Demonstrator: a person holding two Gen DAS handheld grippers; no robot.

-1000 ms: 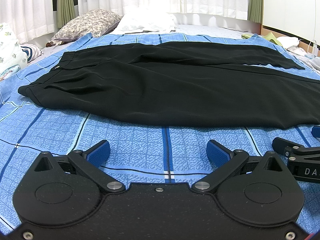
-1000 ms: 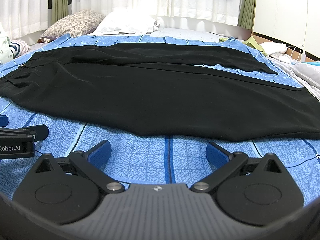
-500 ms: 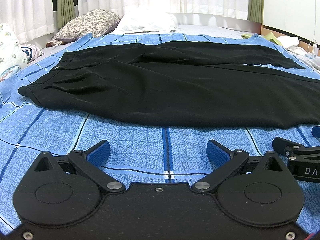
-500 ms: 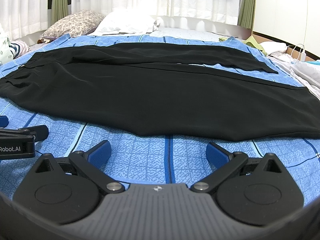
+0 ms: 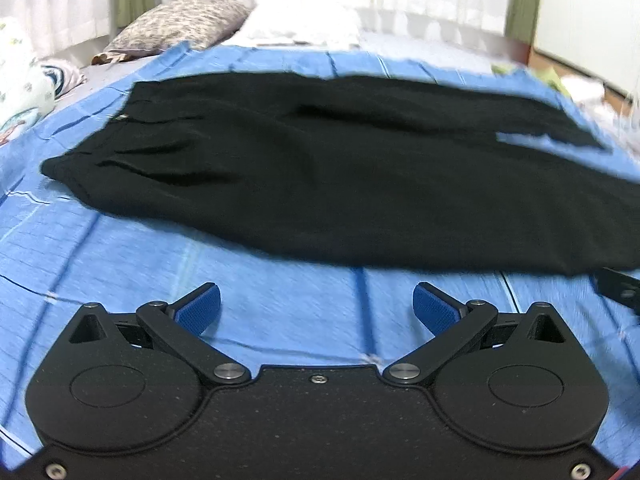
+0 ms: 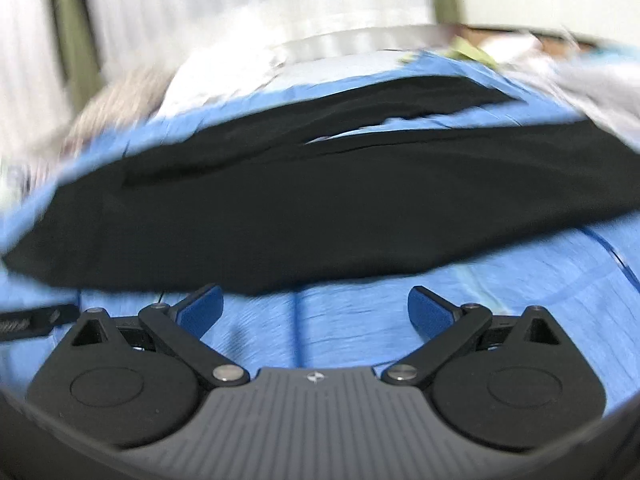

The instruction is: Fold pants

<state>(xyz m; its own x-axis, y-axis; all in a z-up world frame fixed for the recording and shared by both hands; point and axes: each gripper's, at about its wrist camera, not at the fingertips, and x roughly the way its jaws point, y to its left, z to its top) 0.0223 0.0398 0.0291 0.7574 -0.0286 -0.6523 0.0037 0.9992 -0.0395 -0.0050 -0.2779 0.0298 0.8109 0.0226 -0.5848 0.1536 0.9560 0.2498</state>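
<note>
Black pants (image 5: 340, 176) lie spread flat across a blue checked bedspread (image 5: 120, 264), waistband at the left, both legs running right with a sliver of blue between them. My left gripper (image 5: 316, 306) hovers open over the bedspread, just short of the pants' near edge. In the blurred right wrist view the pants (image 6: 320, 208) fill the middle, and my right gripper (image 6: 314, 306) is open with its left fingertip near the cloth's near edge. Nothing sits between either pair of blue pads. The right gripper's edge (image 5: 618, 286) shows at the far right of the left view.
A patterned pillow (image 5: 180, 20) and a white pillow (image 5: 304, 20) lie at the head of the bed beneath white curtains. A printed bundle (image 5: 20, 92) sits at the far left. Loose green and white items (image 5: 576, 84) lie at the right edge.
Both grippers have lifted and moved forward towards the pants; the right wrist view has tilted and blurred. Both stay open and the pants lie as before.
</note>
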